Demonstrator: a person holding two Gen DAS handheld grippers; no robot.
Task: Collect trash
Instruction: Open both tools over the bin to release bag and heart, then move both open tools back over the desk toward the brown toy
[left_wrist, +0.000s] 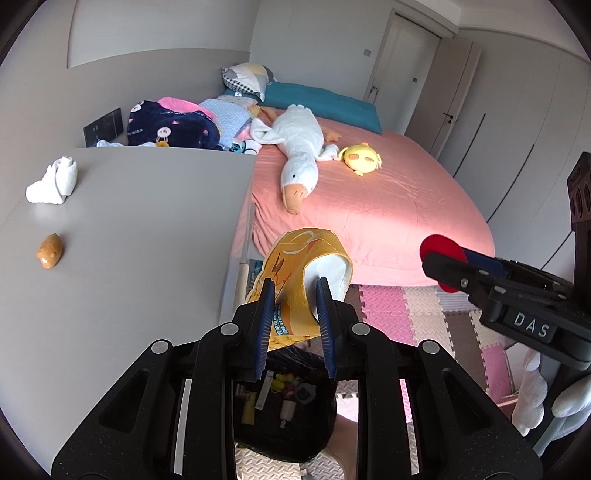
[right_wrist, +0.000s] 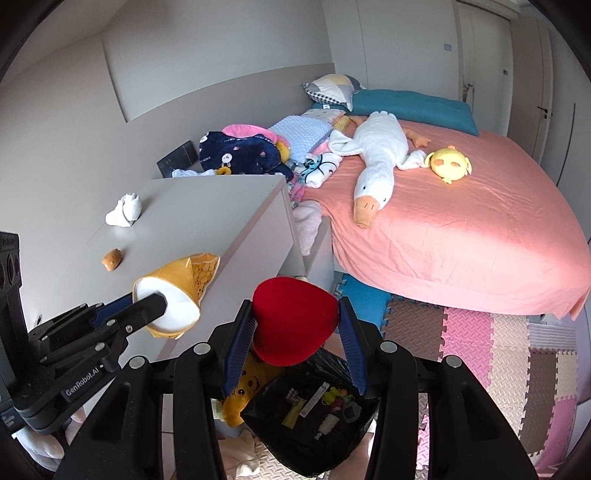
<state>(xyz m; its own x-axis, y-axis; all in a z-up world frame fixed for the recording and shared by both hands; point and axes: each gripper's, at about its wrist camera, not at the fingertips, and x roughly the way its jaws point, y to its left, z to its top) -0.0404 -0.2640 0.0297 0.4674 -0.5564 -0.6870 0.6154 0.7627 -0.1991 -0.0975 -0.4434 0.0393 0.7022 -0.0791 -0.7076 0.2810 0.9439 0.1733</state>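
Step in hand, by my read: carry-to-bin, both grippers loaded over the black trash bag (right_wrist: 314, 413).

Left gripper (left_wrist: 295, 314): jaws narrow, pinching a yellow snack wrapper (left_wrist: 295, 273) at frame centre. Crinkly printed film, white inside, mouth gaping open.

Right gripper (right_wrist: 295, 328): jaws mid-width, clamped on a red heart-shaped pad (right_wrist: 291, 319). Fuzzy, felt-like, soft-edged. In the left view it shows only as a red disc at right.

The bag sits at lower centre of both views, directly under the fingers. Glossy thin plastic, mouth open, small mixed litter already inside.

Next move likely calls for lowering each load over the bag mouth and then opening the jaws. The wrapper is light and floppy, so it could drift or catch on the rim.

Still on the grey cabinet top (left_wrist: 140, 229), left of frame: a crumpled white tissue (left_wrist: 53, 182) and a small brown lump (left_wrist: 50, 252), smooth and rounded. Can't tell what it is.
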